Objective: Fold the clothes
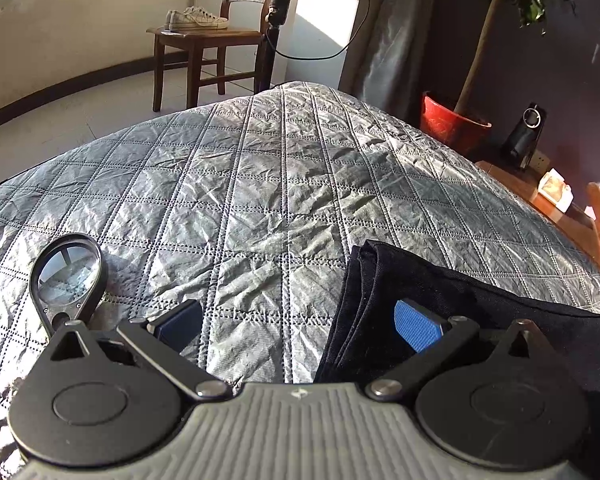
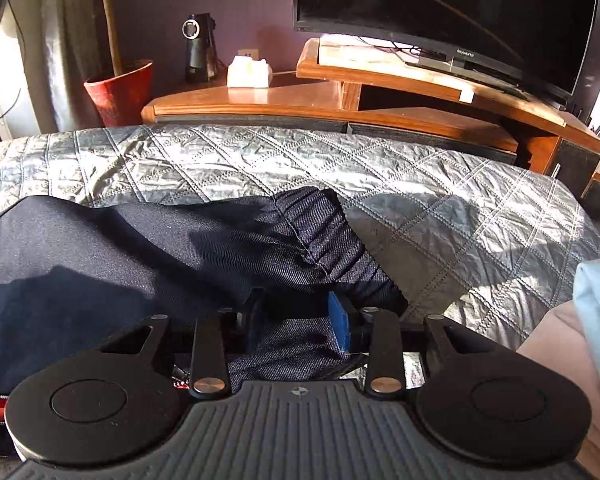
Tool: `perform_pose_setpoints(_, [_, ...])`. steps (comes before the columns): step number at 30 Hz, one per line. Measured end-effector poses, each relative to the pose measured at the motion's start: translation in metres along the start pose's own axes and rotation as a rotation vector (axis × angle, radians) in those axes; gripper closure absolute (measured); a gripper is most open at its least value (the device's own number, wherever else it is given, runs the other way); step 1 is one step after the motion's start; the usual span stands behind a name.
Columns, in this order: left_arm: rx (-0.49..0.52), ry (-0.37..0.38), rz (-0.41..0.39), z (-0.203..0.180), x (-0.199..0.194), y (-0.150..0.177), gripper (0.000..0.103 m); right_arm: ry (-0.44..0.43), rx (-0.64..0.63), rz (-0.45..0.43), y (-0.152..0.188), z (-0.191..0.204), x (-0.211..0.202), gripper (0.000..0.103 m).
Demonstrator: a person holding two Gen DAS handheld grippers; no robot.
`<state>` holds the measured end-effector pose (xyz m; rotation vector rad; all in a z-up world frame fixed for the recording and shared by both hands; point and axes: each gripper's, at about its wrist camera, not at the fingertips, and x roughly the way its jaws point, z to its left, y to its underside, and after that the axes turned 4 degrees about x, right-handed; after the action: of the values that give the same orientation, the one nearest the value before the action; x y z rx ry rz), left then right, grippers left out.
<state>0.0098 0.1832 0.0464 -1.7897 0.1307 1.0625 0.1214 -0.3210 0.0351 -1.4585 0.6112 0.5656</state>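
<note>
my left hand-held gripper (image 1: pixel 298 330) hangs over the quilted grey cover (image 1: pixel 260 184) with its jaws spread wide apart and nothing held – the left pad sits above bare quilt, while the blue right pad (image 1: pixel 416 330) lies over the edge of the dark folded garment (image 1: pixel 440 292), which spreads off to the right of it. a small round mirror (image 1: pixel 68 272) sticks up from the left side of that gripper. beyond the cover, on its far side, a wooden chair (image 1: pixel 204 56) carries a pair of pale shoes (image 1: pixel 196 19), and a red plant pot (image 1: pixel 448 124) stands off to the right of the cover. my right hand-held gripper (image 2: pixel 296 320) is low over the same garment (image 2: pixel 140 248), jaws part-way apart with dark denim-like cloth lying between them – i cannot tell whether the pads press on it. the ribbed, gathered band (image 2: pixel 340 248) of the garment reaches away from this gripper toward the far right across the cover (image 2: pixel 440 208). behind the cover stands a wooden tv stand (image 2: pixel 380 92) with a dark screen (image 2: pixel 440 4) on it; just right of the gripper lies a pale pink and light blue cloth (image 2: pixel 580 340).
</note>
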Motion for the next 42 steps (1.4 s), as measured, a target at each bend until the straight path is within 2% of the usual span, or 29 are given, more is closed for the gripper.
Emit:
perform_pose_setpoints(3, [-0.019,-0.039,-0.014,0.013,-0.001,-0.005,0.001,-0.120,-0.082,-0.091,0.011,0.039,-0.039,0.047])
perform_pose_setpoints(4, [-0.024,-0.053,-0.019,0.018,-0.001,-0.007,0.001,-0.204,-0.122,-0.100,0.023,0.061,-0.054,0.040])
perform_pose_setpoints(6, [-0.035,-0.078,-0.029,0.027,-0.002,-0.010,0.001,-0.377,-0.219,-0.089,0.047,0.103,-0.080,0.035])
perform_pose_setpoints(8, [-0.044,-0.095,-0.036,0.038,-0.005,-0.011,0.001,-0.525,-0.418,-0.054,0.078,0.155,-0.105,0.034])
perform_pose_setpoints(10, [-0.054,-0.116,-0.040,0.050,-0.009,-0.011,0.001,-0.648,-0.684,-0.028,0.115,0.208,-0.129,0.032])
perform_pose_setpoints(12, [-0.066,-0.131,-0.028,0.061,-0.011,-0.010,0.001,-0.683,-0.865,-0.071,0.141,0.239,-0.147,0.028])
perform_pose_setpoints(14, [-0.080,-0.144,-0.011,0.072,-0.011,-0.007,0.001,-0.681,-0.941,-0.135,0.155,0.263,-0.159,0.025])
perform_pose_setpoints(19, [-0.086,-0.122,0.032,0.088,-0.021,-0.002,0.001,-0.682,-0.937,-0.134,0.145,0.291,-0.151,0.016])
perform_pose_setpoints(23, [-0.089,-0.070,0.054,0.093,-0.036,0.004,0.001,-0.661,-1.001,-0.171,0.142,0.311,-0.150,0.019])
perform_pose_setpoints(25, [-0.119,-0.014,0.110,0.096,-0.038,0.008,0.001,-0.671,-1.045,-0.182,0.145,0.318,-0.154,0.031])
perform_pose_setpoints(28, [-0.136,0.024,0.168,0.096,-0.041,0.017,0.001,-0.685,-1.100,-0.191,0.154,0.325,-0.160,0.063])
perform_pose_setpoints(30, [-0.155,0.063,0.210,0.096,-0.042,0.023,0.001,-0.699,-1.116,-0.186,0.158,0.329,-0.162,0.072])
perform_pose_setpoints(32, [-0.194,0.106,0.259,0.100,-0.043,0.029,0.001,-0.750,-0.982,-0.106,0.146,0.324,-0.155,0.074])
perform_pose_setpoints(34, [-0.216,0.134,0.305,0.101,-0.043,0.035,0.001,-0.766,-0.871,-0.065,0.133,0.318,-0.148,0.083])
perform_pose_setpoints(35, [-0.224,0.148,0.331,0.101,-0.042,0.037,0.001,-0.770,-0.828,-0.050,0.128,0.315,-0.146,0.084])
perform_pose_setpoints(42, [-0.278,0.208,0.380,0.093,-0.036,0.034,0.001,-0.810,-0.750,-0.036,0.112,0.309,-0.146,0.085])
